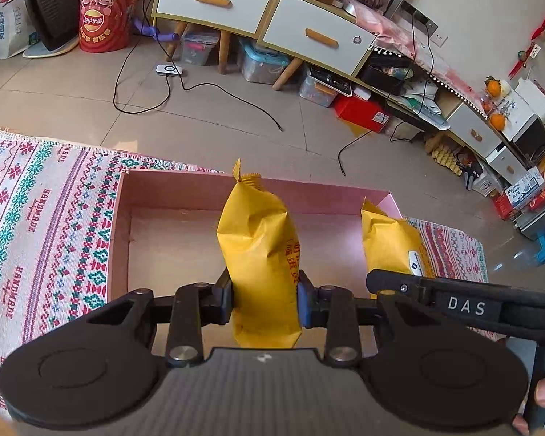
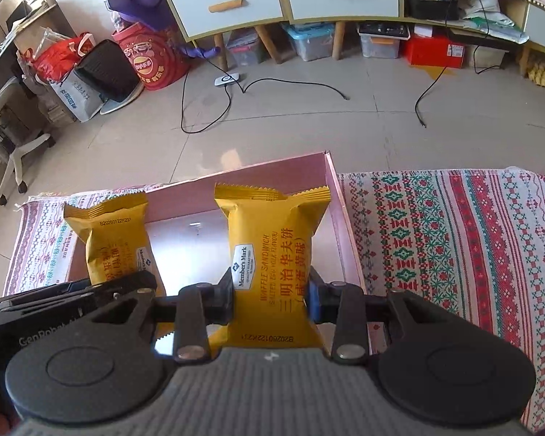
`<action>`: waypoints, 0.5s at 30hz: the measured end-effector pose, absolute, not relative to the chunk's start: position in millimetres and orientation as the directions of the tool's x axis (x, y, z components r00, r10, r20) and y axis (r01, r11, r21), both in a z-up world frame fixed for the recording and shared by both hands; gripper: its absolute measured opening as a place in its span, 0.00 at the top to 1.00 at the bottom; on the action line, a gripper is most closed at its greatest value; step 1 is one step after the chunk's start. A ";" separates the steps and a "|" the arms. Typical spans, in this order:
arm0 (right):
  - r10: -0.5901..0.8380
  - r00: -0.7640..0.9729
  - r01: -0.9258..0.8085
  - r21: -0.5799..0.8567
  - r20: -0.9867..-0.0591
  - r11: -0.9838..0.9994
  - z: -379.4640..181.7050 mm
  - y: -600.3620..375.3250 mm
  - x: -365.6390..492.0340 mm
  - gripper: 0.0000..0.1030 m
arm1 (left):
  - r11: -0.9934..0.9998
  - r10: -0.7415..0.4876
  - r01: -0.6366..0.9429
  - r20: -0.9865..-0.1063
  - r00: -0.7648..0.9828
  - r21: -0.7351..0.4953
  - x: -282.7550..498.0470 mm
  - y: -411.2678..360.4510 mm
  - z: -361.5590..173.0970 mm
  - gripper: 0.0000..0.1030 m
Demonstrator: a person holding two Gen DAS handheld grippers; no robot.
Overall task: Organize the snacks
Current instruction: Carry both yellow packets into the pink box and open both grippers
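Both grippers, left (image 1: 264, 299) and right (image 2: 270, 299), are clamping packets (image 1: 259, 250) over the box (image 1: 123, 218); releasing high risks them toppling.

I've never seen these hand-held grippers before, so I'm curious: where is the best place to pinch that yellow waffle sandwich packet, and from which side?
Across its puffy middle, coming from one crimped end, as the right gripper does now with its waffle sandwich packet. The middle is narrow enough to fit between the pads, and the filled body gives them something to press on. The flat, serrated end seals are thin and would likely slip.
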State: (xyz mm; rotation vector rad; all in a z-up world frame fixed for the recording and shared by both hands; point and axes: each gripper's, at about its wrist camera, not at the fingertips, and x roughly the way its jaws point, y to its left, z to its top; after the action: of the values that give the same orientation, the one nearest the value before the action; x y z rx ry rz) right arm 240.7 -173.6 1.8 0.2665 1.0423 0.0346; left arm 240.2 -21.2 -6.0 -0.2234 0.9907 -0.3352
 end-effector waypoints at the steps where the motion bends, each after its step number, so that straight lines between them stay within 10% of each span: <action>1: 0.152 0.509 0.099 0.233 -0.847 0.967 0.5 -173.9 240.9 0.67 | 0.925 -0.377 0.172 -0.776 0.505 -0.338 241.8 -21.5 -6.4 0.62; 11: 0.143 0.504 0.111 0.229 -0.852 0.967 -1.1 -174.9 245.8 0.64 | 0.931 -0.364 0.183 -0.780 0.508 -0.316 256.4 -29.1 -5.6 0.60; 15: 0.135 0.523 0.117 0.228 -0.842 0.967 5.0 -176.8 243.7 0.53 | 0.945 -0.327 0.186 -0.797 0.507 -0.269 255.4 -30.7 -6.0 0.34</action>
State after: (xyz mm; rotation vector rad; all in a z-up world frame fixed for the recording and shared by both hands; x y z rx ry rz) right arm 243.7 -176.8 5.0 0.2705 1.0240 0.0110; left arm 255.4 -30.7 -6.0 -0.1560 0.9927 -0.3107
